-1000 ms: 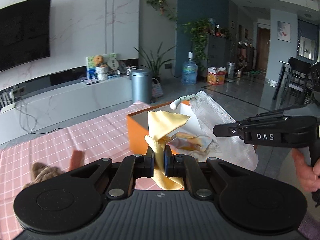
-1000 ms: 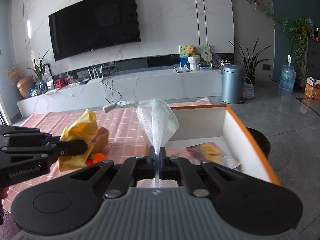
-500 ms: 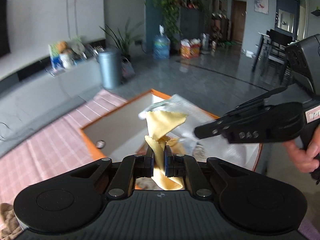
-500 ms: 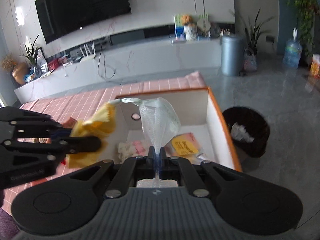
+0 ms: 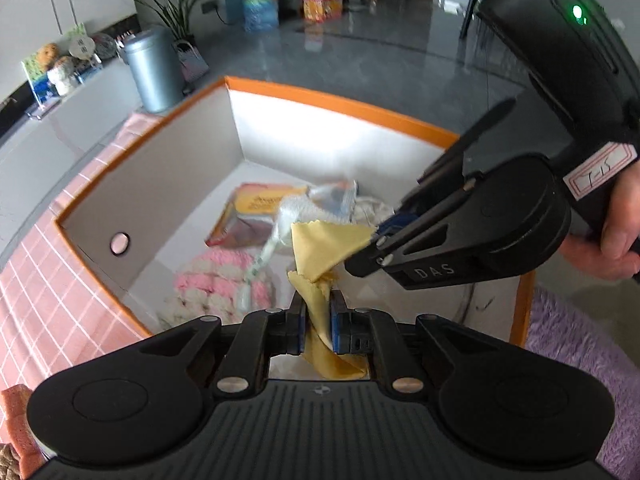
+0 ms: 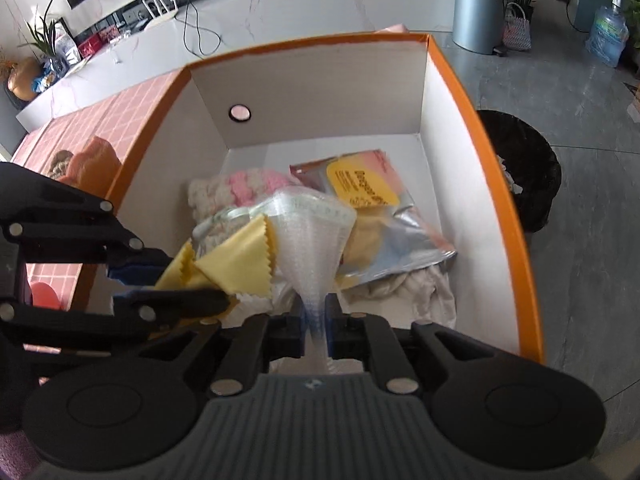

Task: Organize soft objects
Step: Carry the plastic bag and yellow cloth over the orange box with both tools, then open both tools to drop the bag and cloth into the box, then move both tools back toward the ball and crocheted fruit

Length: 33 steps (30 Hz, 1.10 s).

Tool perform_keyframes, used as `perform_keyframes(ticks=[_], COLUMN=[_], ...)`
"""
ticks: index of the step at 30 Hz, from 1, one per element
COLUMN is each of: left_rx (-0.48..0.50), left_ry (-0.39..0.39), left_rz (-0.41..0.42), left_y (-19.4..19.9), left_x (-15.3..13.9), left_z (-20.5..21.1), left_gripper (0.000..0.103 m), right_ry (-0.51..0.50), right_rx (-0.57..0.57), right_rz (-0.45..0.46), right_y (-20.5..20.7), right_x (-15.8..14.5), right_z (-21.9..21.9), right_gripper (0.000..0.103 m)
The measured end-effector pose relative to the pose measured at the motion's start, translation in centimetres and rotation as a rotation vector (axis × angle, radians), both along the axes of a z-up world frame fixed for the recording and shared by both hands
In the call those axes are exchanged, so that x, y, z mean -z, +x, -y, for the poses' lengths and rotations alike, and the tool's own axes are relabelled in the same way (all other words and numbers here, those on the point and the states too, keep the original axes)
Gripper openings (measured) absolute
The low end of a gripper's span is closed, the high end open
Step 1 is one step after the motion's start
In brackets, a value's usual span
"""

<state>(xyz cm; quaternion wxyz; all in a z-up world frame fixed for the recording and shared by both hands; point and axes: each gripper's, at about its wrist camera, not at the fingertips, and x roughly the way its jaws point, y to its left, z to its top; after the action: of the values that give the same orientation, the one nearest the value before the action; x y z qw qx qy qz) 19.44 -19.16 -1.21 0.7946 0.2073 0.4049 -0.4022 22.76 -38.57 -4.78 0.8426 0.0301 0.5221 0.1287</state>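
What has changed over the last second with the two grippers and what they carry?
Both grippers have tipped down over the orange box. The left gripper keeps the yellow cloth; the right gripper keeps the clear bag, its jaws just starting to open. The pink knit and packet in the box stayed put.

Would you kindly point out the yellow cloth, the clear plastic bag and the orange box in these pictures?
yellow cloth [image 5: 326, 242], left wrist view, on its flat triangular flap.
clear plastic bag [image 6: 310, 236], right wrist view, on its bunched middle above the jaws.
orange box [image 6: 454, 76], right wrist view, on its orange right-hand rim.
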Motion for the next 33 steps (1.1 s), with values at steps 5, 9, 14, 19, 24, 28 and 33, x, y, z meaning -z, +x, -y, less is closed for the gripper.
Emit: perform_keyframes(ticks=[5,9,14,19,24,28,33], left_rx=[-0.004,0.003,0.011,-0.001,-0.024,-0.051,-0.099], left_ry=[0.045,0.055,0.060,0.039,-0.008,-0.047,-0.095], left_rz=[-0.045,-0.042,-0.022,0.005,0.033,0.061,0.091], left_y=[0.0,0.0,-0.5,-1.1,-1.9,-3.1,-4.5], left_x=[1.2,1.0,0.7,-0.5,-2.2,-3.5,-4.7], left_z=[0.4,0.9,1.1,0.6,-0.8,-2.3,-4.3], left_gripper=[0.019,0.032,0.059,0.060,0.061,0.061,0.061], right_ry=[-0.011,-0.031,-0.052,-0.064,-0.075,-0.096,-0.101], right_rx=[0.001,-0.002,0.004,0.015,0.024,0.025,0.018], right_rz=[-0.024,-0.002,0.034,0.074,0.116,0.157,0.196], right_y=[-0.1,-0.8,-1.8,-2.9,-4.1,-5.2,-6.7], right_x=[0.6,0.2,-1.0,-2.5,-4.1,-5.3,-6.5], right_z=[-0.3,-0.4,-0.2,0.0,-0.2,-1.1,-2.4], right_gripper=[0.026,0.032,0.041,0.049,0.056,0.059,0.064])
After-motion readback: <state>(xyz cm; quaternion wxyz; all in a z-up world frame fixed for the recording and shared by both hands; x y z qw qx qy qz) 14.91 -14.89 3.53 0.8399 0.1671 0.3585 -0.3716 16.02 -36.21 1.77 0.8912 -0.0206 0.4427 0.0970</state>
